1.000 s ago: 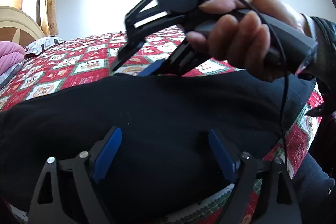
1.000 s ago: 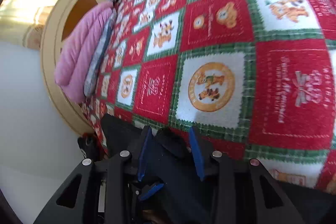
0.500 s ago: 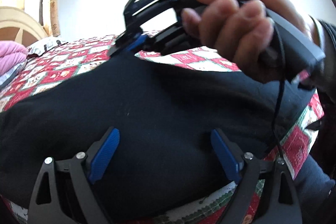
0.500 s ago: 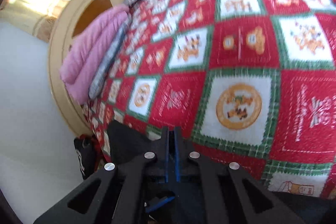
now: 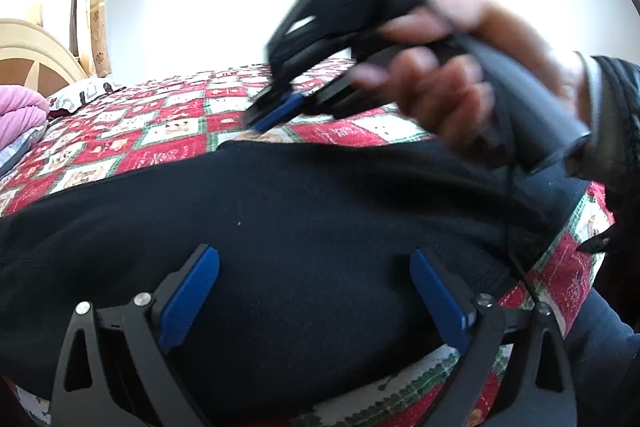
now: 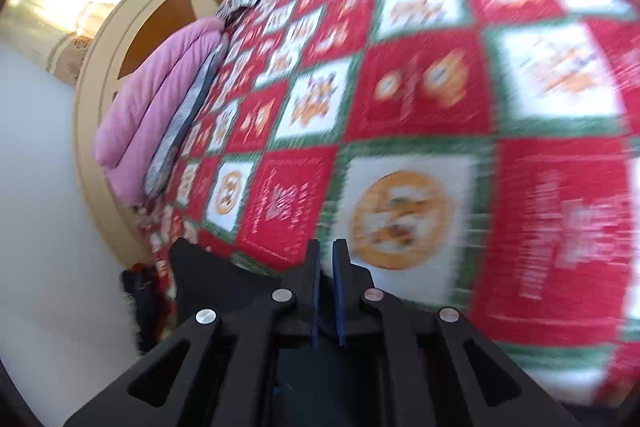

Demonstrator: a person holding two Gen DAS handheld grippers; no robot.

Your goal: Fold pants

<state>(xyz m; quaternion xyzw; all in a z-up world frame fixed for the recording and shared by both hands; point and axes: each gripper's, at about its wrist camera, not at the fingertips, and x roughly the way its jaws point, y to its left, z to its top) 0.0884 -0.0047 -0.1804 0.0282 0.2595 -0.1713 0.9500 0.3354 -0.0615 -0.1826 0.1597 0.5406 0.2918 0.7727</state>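
Note:
Black pants (image 5: 304, 227) lie folded across the near edge of a bed with a red, white and green patchwork quilt (image 5: 160, 143). My left gripper (image 5: 314, 287) is open, low over the near side of the pants, with its blue pads apart on either side of the cloth. My right gripper (image 5: 272, 117) shows blurred in the left wrist view, held in a hand above the far edge of the pants, with nothing between its pads. In the right wrist view the right gripper (image 6: 326, 259) is shut with its pads together and a dark corner of the pants (image 6: 208, 275) lies lower left.
A pink folded blanket (image 6: 156, 107) and a grey patterned pillow (image 6: 184, 131) lie by the cream wooden headboard (image 6: 132, 27). A curtained window (image 5: 92, 7) is at the left. The person's dark-sleeved arm (image 5: 612, 131) is at the right edge.
My right gripper closed at the far edge of the pants, then lifted clear and moved right with its pads together. My left gripper stayed open over the pants.

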